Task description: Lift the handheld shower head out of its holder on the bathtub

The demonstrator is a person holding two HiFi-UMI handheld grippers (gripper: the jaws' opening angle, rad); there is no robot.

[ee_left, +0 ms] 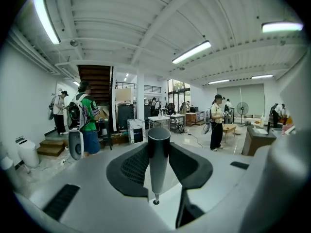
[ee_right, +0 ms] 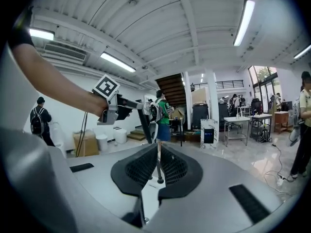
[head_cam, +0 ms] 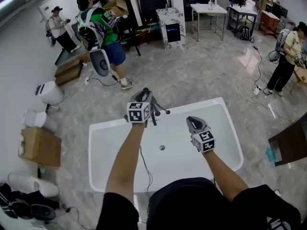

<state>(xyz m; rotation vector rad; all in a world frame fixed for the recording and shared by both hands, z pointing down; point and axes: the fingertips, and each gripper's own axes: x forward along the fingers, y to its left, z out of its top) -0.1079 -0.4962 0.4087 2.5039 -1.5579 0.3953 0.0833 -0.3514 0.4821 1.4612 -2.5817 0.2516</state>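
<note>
Far edge: the white bathtub (head_cam: 120,147) had its far rim running across the head view just past both grippers; pale floor lay open beyond it.
Left side: a cardboard box (head_cam: 41,146) stood near the tub's left rim; a white toilet (head_cam: 48,92) sat farther back.
Right side: a dark table (head_cam: 290,143) stood near the tub's right corner; a white cable (head_cam: 256,92) trailed over the floor behind it.
People: a person in a green shirt (head_cam: 103,30) stood well beyond the far rim; another person (head_cam: 288,51) stood far right.
Left gripper (head_cam: 147,99): clenched on the handheld shower head (ee_left: 159,154); its dark handle stood upright between the jaws.
Shower head place: held up over the tub's far-left part, near the far rim; its hose (head_cam: 144,169) hung down over the tub interior toward the person.
Right gripper (head_cam: 195,123): jaws drawn nearly together with nothing gripped; it was held above the tub's middle, right of the shower head and apart from it.
Drain (head_cam: 162,148): on the tub floor, between the two forearms.
</note>
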